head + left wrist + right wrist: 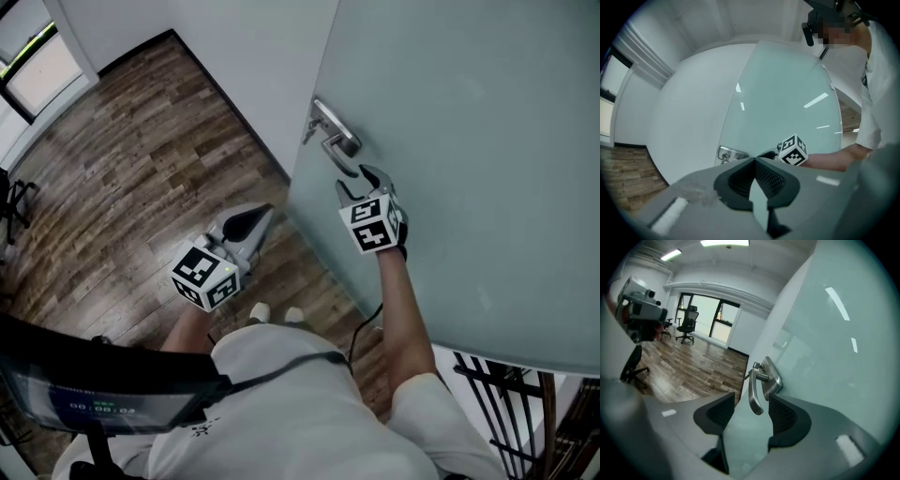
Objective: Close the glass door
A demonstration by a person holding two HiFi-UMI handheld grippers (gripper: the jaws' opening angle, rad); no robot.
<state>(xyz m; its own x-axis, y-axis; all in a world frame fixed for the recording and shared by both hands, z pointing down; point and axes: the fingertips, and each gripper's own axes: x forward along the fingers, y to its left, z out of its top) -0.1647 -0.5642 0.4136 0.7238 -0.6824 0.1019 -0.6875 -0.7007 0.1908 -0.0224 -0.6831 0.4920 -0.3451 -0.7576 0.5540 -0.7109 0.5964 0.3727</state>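
Observation:
The frosted glass door (469, 141) stands ajar, and its free edge carries a brushed metal lever handle (330, 131). My right gripper (361, 178) is just below the handle. In the right gripper view the right gripper (752, 401) is open; the handle's lever (755, 392) hangs down between the fingertips and neither pad presses on it. My left gripper (262, 214) hangs lower left of the door edge, off the glass. Seen from the left gripper view, the left gripper (753, 161) is shut and empty, pointing at the door (787, 103) and handle plate (729, 153).
A wood plank floor (122, 178) spreads to the left, bounded by a white wall (253, 56) that meets the door edge. A black railing (506, 394) stands at the lower right. Office chairs (686, 326) and a window (705, 317) lie across the room.

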